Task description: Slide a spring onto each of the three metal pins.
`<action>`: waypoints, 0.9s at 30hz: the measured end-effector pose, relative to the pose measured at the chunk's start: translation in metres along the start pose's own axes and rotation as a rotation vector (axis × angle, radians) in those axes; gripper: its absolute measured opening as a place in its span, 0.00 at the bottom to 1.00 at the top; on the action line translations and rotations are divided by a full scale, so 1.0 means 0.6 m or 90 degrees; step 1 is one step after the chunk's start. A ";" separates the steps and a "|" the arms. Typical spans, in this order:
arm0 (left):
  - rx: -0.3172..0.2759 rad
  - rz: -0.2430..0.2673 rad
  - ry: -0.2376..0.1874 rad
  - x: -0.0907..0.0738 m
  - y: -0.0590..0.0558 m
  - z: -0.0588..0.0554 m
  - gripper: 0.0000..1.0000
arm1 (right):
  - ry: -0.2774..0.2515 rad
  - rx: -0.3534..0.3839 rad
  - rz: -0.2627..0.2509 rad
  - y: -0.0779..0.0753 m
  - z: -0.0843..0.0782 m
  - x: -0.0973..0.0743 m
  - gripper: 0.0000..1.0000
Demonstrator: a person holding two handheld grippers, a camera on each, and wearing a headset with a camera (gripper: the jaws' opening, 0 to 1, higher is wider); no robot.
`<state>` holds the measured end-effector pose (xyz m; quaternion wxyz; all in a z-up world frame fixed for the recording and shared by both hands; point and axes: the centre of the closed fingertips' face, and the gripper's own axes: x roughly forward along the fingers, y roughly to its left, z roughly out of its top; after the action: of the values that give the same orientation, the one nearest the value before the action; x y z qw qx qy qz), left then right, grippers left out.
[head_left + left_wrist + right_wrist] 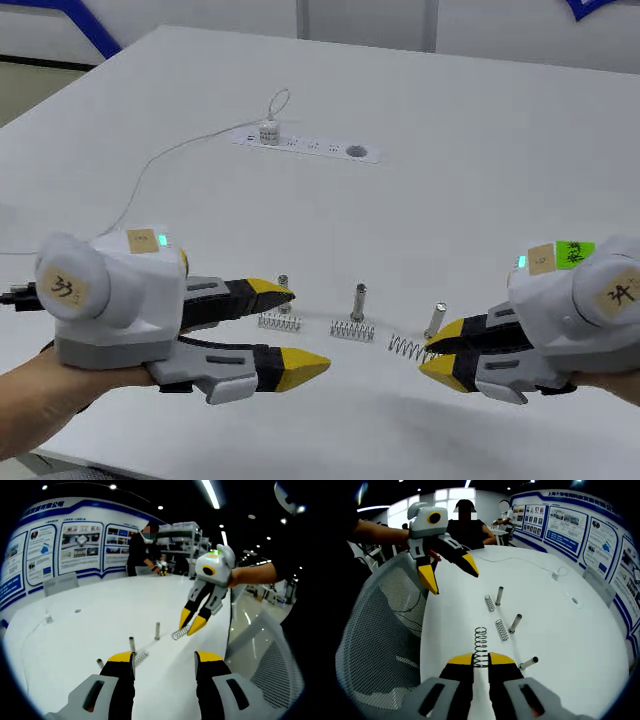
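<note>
Nearest the viewer, the left tool [308, 330] hovers wide open and empty above the white bench [450, 200]. The right tool [428, 357] is closed to a narrow gap and pinches one end of the held spring [405, 347], which extends forward from its tips, just beside the right pin [436, 320]. The middle spring [352, 330] lies flat at the foot of the middle pin [359, 300], and the left spring [279, 322] lies by the left pin [283, 283]. All three pins are bare. Farther back lies a power strip [310, 145] with a plug [268, 132] in it.
</note>
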<state>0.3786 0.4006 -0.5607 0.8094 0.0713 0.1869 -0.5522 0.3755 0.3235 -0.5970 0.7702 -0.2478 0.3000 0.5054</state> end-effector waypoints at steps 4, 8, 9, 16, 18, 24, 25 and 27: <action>-0.014 -0.021 -0.005 0.006 -0.007 0.004 0.44 | -0.001 -0.039 0.014 0.011 0.018 -0.005 0.11; 0.001 -0.035 0.002 0.007 -0.017 0.009 0.40 | -0.012 -0.060 0.040 0.023 0.039 -0.011 0.11; 0.001 -0.039 0.001 0.008 -0.019 0.012 0.40 | -0.012 -0.071 0.050 0.028 0.043 -0.012 0.11; 0.025 -0.057 0.011 0.021 -0.033 0.018 0.38 | -0.019 -0.096 0.055 0.033 0.060 -0.012 0.11; 0.023 -0.058 0.010 0.024 -0.035 0.021 0.37 | -0.021 -0.107 0.058 0.037 0.065 -0.013 0.11; 0.040 -0.079 0.005 0.032 -0.052 0.033 0.30 | -0.029 -0.128 0.073 0.049 0.077 -0.022 0.11; 0.042 -0.081 0.005 0.034 -0.053 0.034 0.29 | -0.027 -0.133 0.075 0.050 0.077 -0.022 0.11; 0.044 -0.085 0.001 0.036 -0.056 0.037 0.28 | -0.021 -0.144 0.078 0.051 0.077 -0.023 0.11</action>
<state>0.3596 0.3620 -0.5456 0.7678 0.0868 0.1728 -0.6108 0.3524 0.3576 -0.5576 0.7101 -0.3059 0.2432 0.5857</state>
